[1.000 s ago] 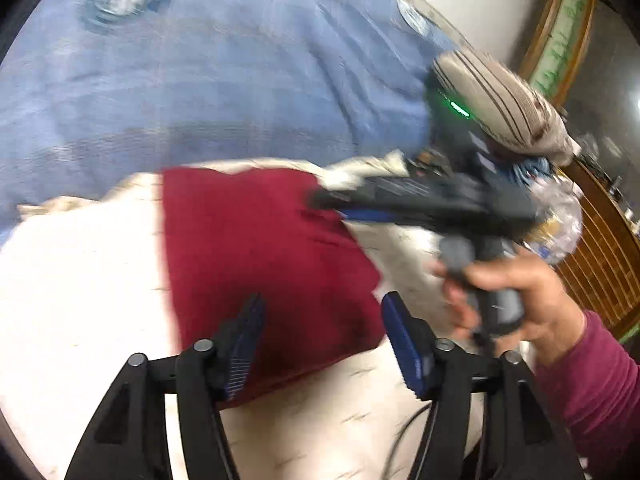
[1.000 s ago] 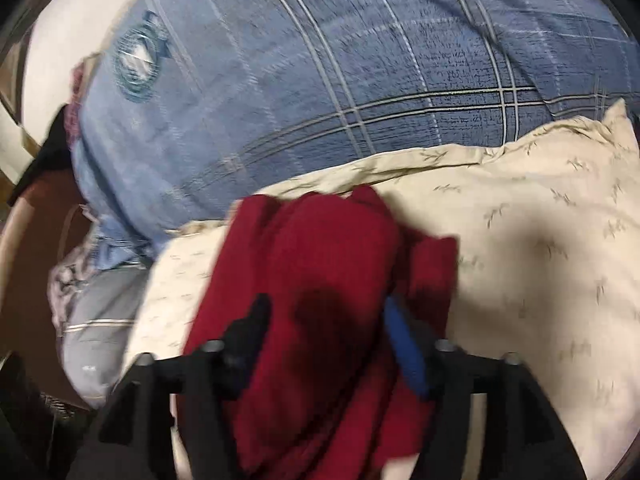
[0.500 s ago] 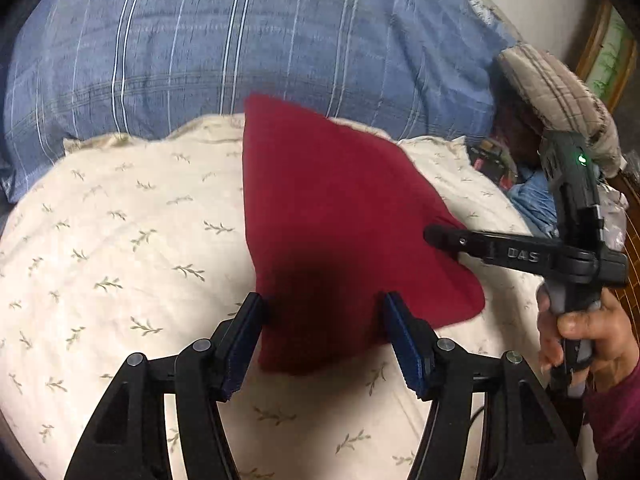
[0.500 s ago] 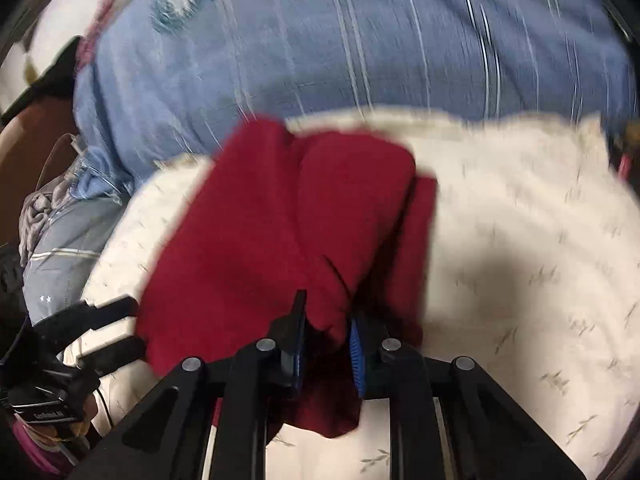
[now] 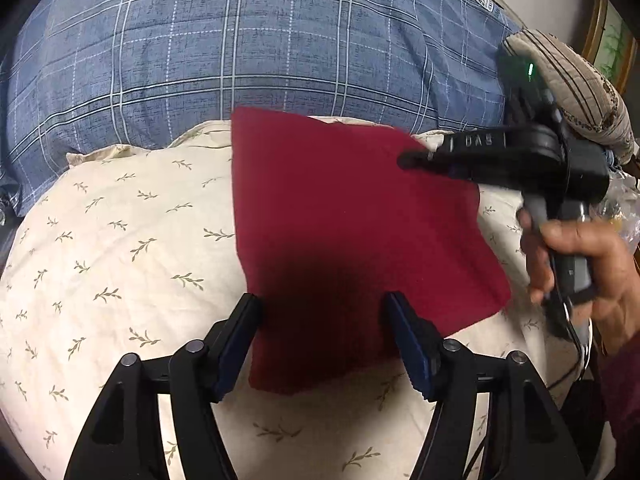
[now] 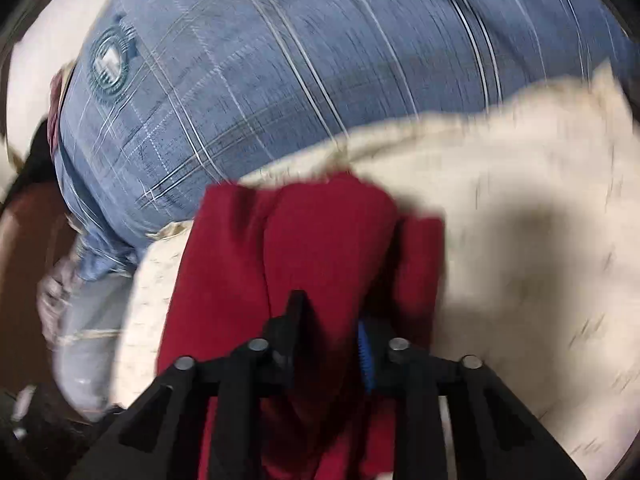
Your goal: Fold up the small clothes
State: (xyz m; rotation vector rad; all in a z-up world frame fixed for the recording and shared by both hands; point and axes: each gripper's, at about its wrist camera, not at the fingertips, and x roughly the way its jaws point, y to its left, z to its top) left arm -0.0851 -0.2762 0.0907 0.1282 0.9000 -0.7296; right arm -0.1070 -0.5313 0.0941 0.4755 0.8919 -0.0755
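A dark red cloth (image 5: 340, 208) lies spread on a cream pillow (image 5: 120, 240) printed with small sprigs. My left gripper (image 5: 322, 320) hovers over the cloth's near edge. Its jaws are opening, the cloth lies between the fingers, and the pads do not press on it. A hand (image 5: 592, 272) holds my right gripper (image 5: 408, 160) at the cloth's far right corner. In the blurred right wrist view, my right gripper (image 6: 330, 312) is closing, pinching a raised fold of the red cloth (image 6: 328, 232).
A blue plaid bed cover (image 5: 240, 40) lies behind the pillow. A striped beige bundle (image 5: 580, 88) sits at the far right by a wooden frame (image 5: 612, 40). Grey and blue clothes (image 6: 80, 320) are heaped left of the pillow (image 6: 520, 240) in the right wrist view.
The right gripper went from wide open to shut on a fold of the red cloth and moved to its far right corner. The cloth now lies flatter. The left gripper sank nearer.
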